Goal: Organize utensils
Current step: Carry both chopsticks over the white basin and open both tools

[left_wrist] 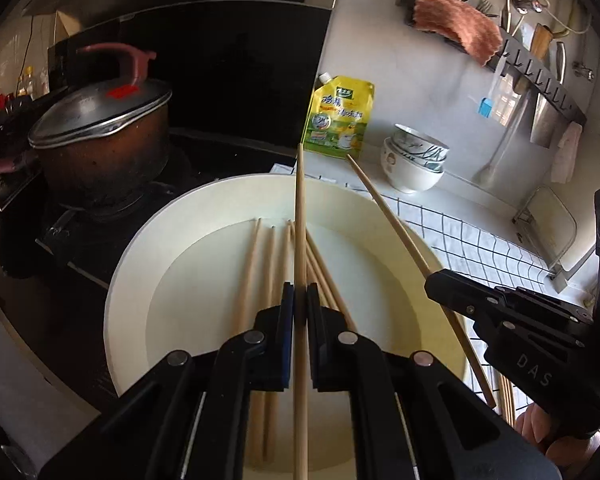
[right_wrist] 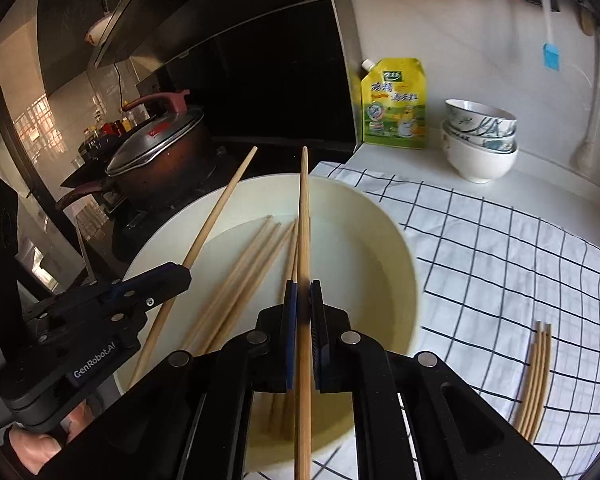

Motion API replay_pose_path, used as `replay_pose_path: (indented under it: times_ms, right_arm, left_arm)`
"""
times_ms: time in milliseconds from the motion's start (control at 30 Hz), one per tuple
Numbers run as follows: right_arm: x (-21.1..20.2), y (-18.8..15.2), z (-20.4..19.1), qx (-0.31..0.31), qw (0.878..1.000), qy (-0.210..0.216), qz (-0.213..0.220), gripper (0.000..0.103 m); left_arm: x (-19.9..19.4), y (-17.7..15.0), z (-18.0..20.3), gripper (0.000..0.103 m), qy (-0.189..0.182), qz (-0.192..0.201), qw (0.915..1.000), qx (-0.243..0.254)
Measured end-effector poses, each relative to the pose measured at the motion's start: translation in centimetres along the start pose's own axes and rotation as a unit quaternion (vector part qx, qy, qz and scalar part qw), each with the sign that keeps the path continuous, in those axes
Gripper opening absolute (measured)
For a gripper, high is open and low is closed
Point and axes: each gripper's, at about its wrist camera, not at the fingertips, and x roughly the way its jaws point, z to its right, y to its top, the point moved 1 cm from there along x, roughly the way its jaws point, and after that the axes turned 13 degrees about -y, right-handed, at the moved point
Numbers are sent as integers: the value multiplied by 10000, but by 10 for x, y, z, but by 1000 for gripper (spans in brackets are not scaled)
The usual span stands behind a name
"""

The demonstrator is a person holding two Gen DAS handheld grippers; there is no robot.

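Observation:
My left gripper (left_wrist: 300,294) is shut on one wooden chopstick (left_wrist: 300,208) that points forward above a wide cream bowl (left_wrist: 188,216). My right gripper (right_wrist: 303,290) is shut on another wooden chopstick (right_wrist: 304,208) above the same bowl (right_wrist: 384,216). Several loose chopsticks (left_wrist: 248,268) lie in the bowl, also in the right wrist view (right_wrist: 244,276). Each gripper shows in the other's view: the right one (left_wrist: 444,280) at the bowl's right, the left one (right_wrist: 180,276) at its left. Several chopsticks (right_wrist: 536,376) lie together on the checked cloth (right_wrist: 500,264).
A lidded brown pot (left_wrist: 100,136) stands on the dark stove to the left. A yellow pouch (left_wrist: 340,118) and stacked white bowls (left_wrist: 416,160) stand at the back wall. A hook rail with a pink cloth (left_wrist: 456,24) hangs above.

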Motion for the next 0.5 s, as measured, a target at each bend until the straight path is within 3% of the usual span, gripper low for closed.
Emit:
replay_pose_path:
  times_ms: [200, 467, 500]
  right_arm:
    - [37, -4, -20, -109, 9985, -55, -526, 6]
    - [49, -12, -18, -103, 9972, -227, -710, 7]
    - [48, -13, -17, -75, 9974, -252, -678, 7]
  left_arm:
    - [20, -9, -26, 7, -12, -285, 9994, -181]
    - [30, -19, -38, 8, -95, -391, 9983, -410]
    - [29, -20, -38, 11, -75, -363, 9984, -419]
